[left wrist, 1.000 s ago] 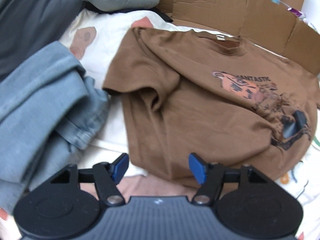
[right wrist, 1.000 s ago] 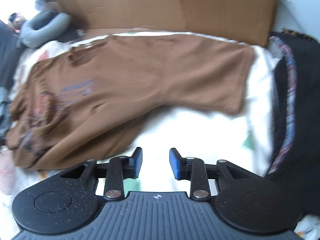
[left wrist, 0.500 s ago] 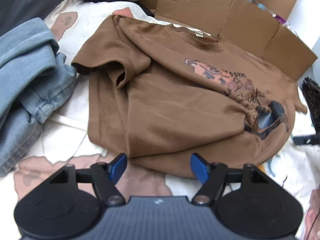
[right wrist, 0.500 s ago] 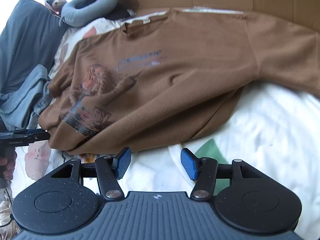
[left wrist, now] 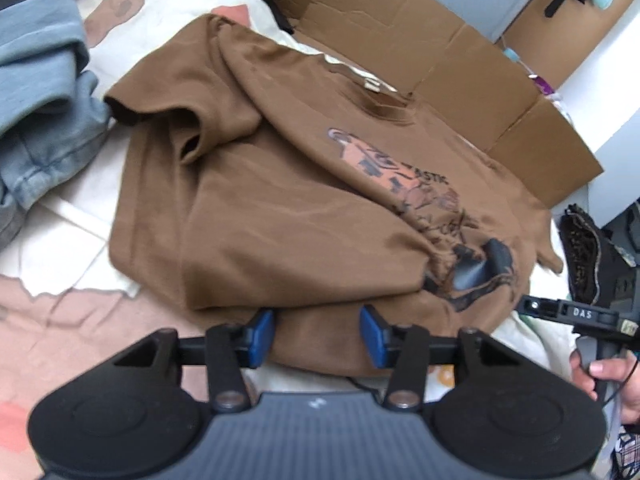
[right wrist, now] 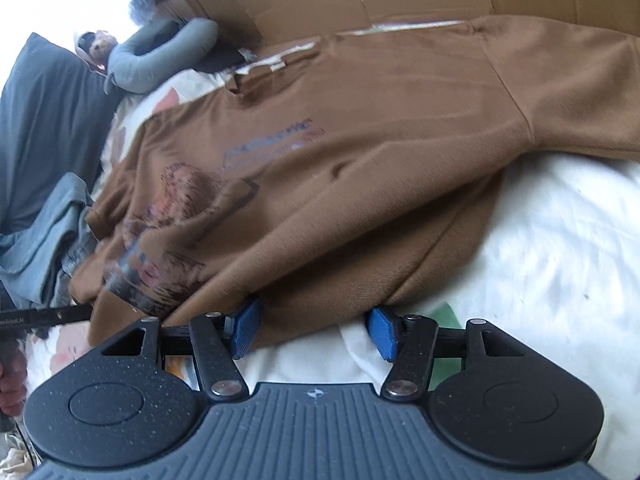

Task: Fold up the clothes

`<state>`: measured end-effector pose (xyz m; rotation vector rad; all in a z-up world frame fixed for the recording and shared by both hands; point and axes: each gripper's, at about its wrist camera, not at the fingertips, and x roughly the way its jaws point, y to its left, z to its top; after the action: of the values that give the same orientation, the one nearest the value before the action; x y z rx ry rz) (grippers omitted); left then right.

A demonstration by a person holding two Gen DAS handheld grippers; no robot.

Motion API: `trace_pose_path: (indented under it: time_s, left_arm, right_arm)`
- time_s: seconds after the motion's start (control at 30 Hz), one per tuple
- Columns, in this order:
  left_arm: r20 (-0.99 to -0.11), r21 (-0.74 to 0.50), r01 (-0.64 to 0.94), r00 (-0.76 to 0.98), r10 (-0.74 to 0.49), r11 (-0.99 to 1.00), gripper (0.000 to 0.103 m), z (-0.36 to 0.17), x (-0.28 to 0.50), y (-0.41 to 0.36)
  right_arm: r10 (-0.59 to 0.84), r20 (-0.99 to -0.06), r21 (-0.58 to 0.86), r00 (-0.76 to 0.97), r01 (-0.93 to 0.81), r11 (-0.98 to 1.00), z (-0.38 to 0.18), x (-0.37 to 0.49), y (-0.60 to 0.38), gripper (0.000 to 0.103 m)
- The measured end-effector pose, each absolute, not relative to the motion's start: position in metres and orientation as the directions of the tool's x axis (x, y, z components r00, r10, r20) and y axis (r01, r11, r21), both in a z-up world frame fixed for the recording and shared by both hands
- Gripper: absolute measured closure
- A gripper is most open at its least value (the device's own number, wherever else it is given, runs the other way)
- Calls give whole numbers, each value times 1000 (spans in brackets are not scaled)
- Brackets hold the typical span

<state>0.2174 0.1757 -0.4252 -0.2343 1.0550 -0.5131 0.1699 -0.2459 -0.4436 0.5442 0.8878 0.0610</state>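
A brown T-shirt (left wrist: 280,220) with a printed front lies crumpled on a white patterned bed sheet (left wrist: 72,264), one sleeve folded over its body. My left gripper (left wrist: 318,336) is at the shirt's near hem; its jaws are closing with the hem fabric between the blue pads (left wrist: 262,336), which do not visibly pinch it. In the right wrist view my right gripper (right wrist: 314,330) stands open astride the near hem of the brown T-shirt (right wrist: 360,160). A hand holds the right gripper's handle (left wrist: 560,312) at the far right of the left wrist view.
Folded blue jeans (left wrist: 40,100) lie left of the shirt. Flattened cardboard (left wrist: 440,52) stands behind it. A grey neck pillow (right wrist: 160,56) and a dark pillow (right wrist: 44,120) sit at the far left. A dark patterned garment (left wrist: 584,248) lies at the right. White sheet (right wrist: 560,260) is bare.
Both grippers have come down to the shirt's near hem. The left jaws have narrowed around the fabric. The right jaws have spread wider.
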Motion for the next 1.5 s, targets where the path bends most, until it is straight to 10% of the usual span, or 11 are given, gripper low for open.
trace_pose_path:
  time_s: [0.1,0.2,0.3,0.8,1.5]
  left_arm:
    - [-766,-450,253,384,-516,856,59,-432,219,175]
    - [-761,-473,236,376,-528,849,94,-432,223,174]
    - [-742,-472,259,399,-538,843,101,-417,226,173]
    - [-611,-387,401,563,-557,830,103,-338,276,157]
    - [-641,-239,457,589,-493,857,103,-357,353,102]
  right_arm:
    - [283,-700,497,656,162,852,-445,173,-244,40]
    - [293,-690,495,662,136,858,-446,177,-239,45]
    - [312,-695,501,648,125,856,-446,183,-242,85]
    - [338,-672,523,659,99,847,-400,168,-272,97]
    - [235,-707,531,667,280,800,-392,142,-341,102]
